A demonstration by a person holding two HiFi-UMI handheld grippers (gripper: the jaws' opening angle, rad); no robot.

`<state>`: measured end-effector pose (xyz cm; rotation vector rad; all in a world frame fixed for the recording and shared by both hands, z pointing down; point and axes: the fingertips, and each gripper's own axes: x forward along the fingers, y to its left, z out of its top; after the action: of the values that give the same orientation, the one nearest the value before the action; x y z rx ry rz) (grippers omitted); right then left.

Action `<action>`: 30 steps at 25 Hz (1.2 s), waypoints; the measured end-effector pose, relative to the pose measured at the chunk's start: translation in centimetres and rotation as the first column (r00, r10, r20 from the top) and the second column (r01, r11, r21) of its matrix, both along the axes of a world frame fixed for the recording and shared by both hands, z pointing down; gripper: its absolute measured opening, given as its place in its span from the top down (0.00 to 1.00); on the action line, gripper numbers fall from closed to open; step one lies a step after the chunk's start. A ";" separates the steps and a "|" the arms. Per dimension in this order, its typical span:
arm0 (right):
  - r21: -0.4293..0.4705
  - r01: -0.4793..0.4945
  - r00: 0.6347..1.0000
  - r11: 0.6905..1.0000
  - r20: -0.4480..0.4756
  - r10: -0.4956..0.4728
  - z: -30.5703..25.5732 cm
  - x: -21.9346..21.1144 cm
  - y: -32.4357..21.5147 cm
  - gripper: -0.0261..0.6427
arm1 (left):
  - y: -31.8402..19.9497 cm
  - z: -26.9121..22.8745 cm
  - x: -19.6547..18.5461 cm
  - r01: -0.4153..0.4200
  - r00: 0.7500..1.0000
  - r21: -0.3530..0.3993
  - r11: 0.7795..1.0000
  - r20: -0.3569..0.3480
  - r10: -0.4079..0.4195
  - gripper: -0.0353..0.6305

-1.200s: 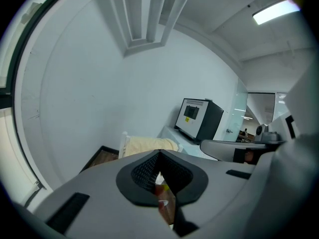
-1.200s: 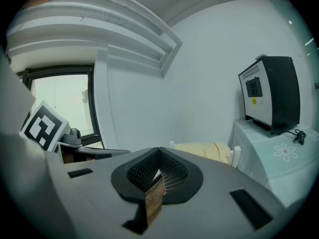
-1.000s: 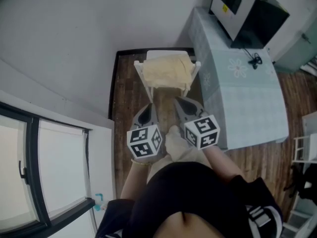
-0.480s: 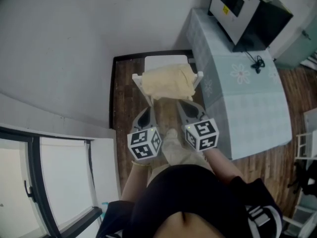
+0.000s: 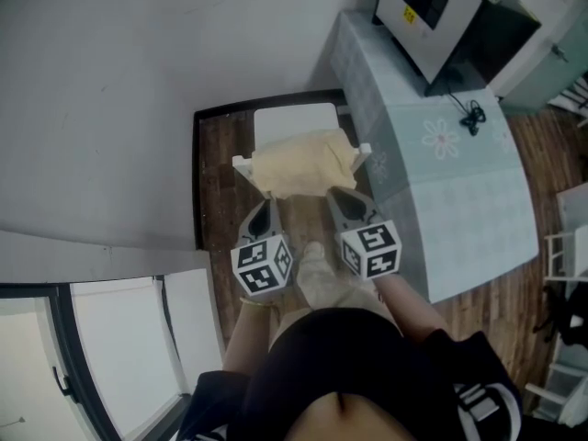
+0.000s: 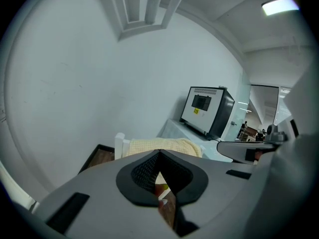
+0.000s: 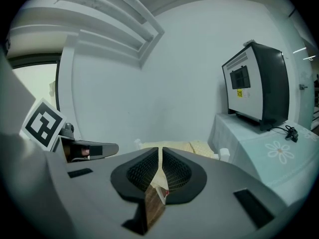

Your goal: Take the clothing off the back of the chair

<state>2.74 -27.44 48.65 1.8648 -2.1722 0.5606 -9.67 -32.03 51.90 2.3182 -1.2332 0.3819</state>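
Note:
A pale yellow piece of clothing (image 5: 303,162) hangs over the back of a white chair (image 5: 292,120) that stands against the wall. My left gripper (image 5: 266,204) is shut and empty, its tip just short of the cloth's near left edge. My right gripper (image 5: 338,196) is shut and empty too, close to the cloth's near right edge. The clothing (image 6: 158,145) shows just above the shut jaws in the left gripper view. In the right gripper view the clothing (image 7: 197,146) lies straight ahead beyond the jaws.
A table with a pale green cloth (image 5: 432,163) stands right of the chair and carries a black-and-white appliance (image 5: 446,12). The white wall (image 5: 138,90) runs along the left. A window frame (image 5: 101,356) is at lower left. The floor (image 5: 220,154) is dark wood.
Both grippers have moved forward and down toward the chair back, and the chair now lies closer to their tips. Both have stayed shut.

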 end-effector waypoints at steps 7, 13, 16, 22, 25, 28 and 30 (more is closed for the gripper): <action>-0.039 -0.036 0.999 0.999 0.019 0.037 1.8 1.3 -1.8 0.82 | -2.3 1.9 1.1 -0.026 0.999 -0.022 0.999 0.031 0.027 0.94; -0.070 -0.092 0.996 0.993 0.001 0.093 3.5 2.9 -3.2 0.61 | -4.1 3.9 2.1 -0.039 0.998 -0.045 0.998 0.052 0.041 0.71; -0.092 -0.117 0.993 0.989 -0.004 0.117 4.4 3.7 -3.8 0.56 | -5.2 5.0 2.2 -0.021 0.998 -0.058 0.998 0.063 0.024 0.57; -0.138 -0.143 0.990 0.980 -0.030 0.140 6.3 4.9 -5.0 0.48 | -7.0 6.8 2.7 -0.030 0.995 -0.066 0.997 0.091 0.036 0.47; -0.169 -0.164 0.986 0.972 -0.046 0.158 7.4 5.5 -5.5 0.44 | -7.8 7.6 2.9 -0.033 0.995 -0.083 0.996 0.088 0.040 0.44; -0.190 -0.175 0.985 0.966 -0.048 0.168 8.4 5.9 -6.0 0.40 | -8.4 8.5 3.4 -0.054 0.994 -0.098 0.994 0.090 0.063 0.42; -0.203 -0.173 0.985 0.964 -0.044 0.168 9.0 6.1 -6.4 0.38 | -8.6 9.1 3.8 -0.069 0.992 -0.108 0.992 0.099 0.079 0.40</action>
<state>8.83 -33.82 57.62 1.9436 -1.8676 0.7587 -5.83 -40.61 61.03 2.2839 -1.1482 0.5845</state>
